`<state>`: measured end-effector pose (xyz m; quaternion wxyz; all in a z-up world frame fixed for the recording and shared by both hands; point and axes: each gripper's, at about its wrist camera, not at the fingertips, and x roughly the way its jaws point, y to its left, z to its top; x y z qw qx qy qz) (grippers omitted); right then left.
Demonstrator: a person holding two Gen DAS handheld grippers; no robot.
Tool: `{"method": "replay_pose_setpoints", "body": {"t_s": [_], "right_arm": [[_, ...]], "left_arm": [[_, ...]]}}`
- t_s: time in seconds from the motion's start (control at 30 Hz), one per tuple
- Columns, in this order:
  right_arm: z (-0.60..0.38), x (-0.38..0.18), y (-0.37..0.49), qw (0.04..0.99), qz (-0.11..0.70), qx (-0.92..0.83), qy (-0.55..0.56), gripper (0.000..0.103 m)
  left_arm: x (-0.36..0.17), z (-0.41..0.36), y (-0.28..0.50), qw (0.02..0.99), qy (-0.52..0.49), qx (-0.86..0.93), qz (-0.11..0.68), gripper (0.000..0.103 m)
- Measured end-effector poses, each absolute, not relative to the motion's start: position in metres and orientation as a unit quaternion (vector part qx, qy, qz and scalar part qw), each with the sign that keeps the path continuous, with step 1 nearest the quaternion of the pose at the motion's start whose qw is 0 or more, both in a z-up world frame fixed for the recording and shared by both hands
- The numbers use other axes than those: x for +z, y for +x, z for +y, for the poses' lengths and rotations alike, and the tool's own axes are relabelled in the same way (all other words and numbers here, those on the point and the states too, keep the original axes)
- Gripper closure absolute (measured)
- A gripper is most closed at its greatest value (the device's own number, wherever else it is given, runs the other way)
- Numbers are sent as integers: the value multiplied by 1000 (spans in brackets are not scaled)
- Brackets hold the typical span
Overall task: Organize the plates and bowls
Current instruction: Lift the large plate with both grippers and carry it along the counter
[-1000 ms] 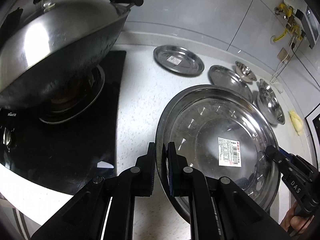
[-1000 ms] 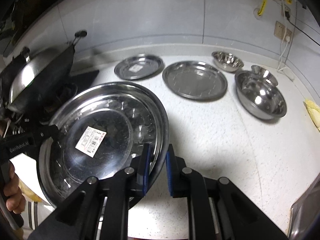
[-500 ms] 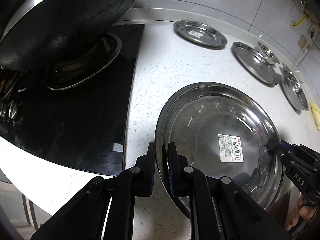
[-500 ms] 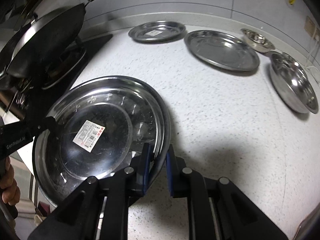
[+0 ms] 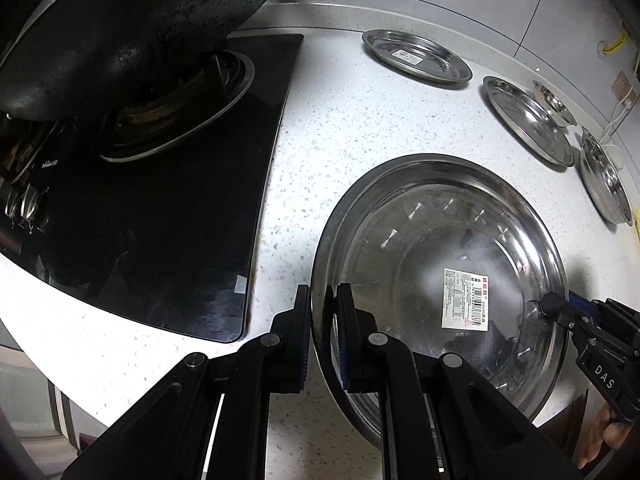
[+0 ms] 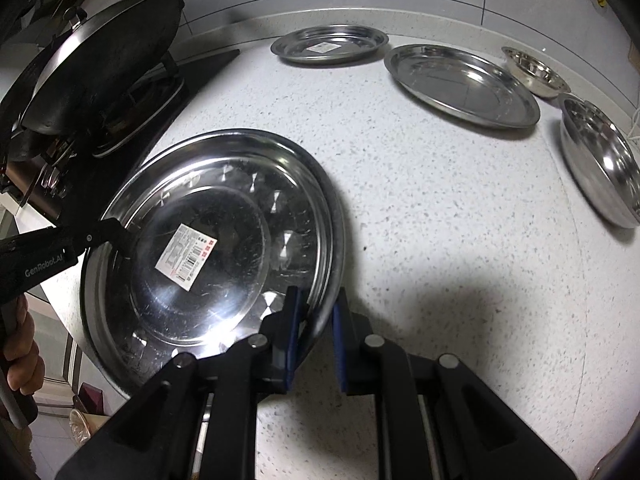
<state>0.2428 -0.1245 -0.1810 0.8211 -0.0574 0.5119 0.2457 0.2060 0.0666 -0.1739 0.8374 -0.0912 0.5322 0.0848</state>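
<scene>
Both claws grip the same large steel plate (image 5: 440,264), one on each side of its rim. The left claw (image 5: 323,308) has its two blue-padded fingers closed on the rim nearest the stove, one finger inside the plate and one outside. The right claw (image 6: 316,316) is clamped on the opposite rim in the same way. From the left wrist view the right claw's tip shows at the far edge of the plate; from the right wrist view the left claw reaches in across the rim from the left side.

The large steel plate has a white barcode sticker (image 6: 186,258) inside and sits over the speckled white worktop (image 6: 420,208), close to the front edge and just beside the black glass hob (image 5: 168,216). Whether it rests on the worktop or is lifted just above it, I cannot tell.

Toward the back wall lie the other dishes, well apart from the gripped plate: a smaller plate with a label (image 6: 330,45), a wide flat plate (image 6: 462,85) to its right, a small bowl (image 6: 536,73) behind that, and a deeper bowl (image 6: 600,160) at the far right. A dark wok (image 5: 132,28) with a metal lid sits on the burner at the left
</scene>
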Motion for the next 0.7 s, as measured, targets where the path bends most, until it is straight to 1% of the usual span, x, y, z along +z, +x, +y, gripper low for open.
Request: {"method": "replay_pose_setpoints", "body": {"t_s": [0.7], "right_arm": [[-125, -181, 239, 823, 505, 254, -60, 89]], "left_arm": [[-175, 67, 206, 840, -92, 89, 527, 95]]}}
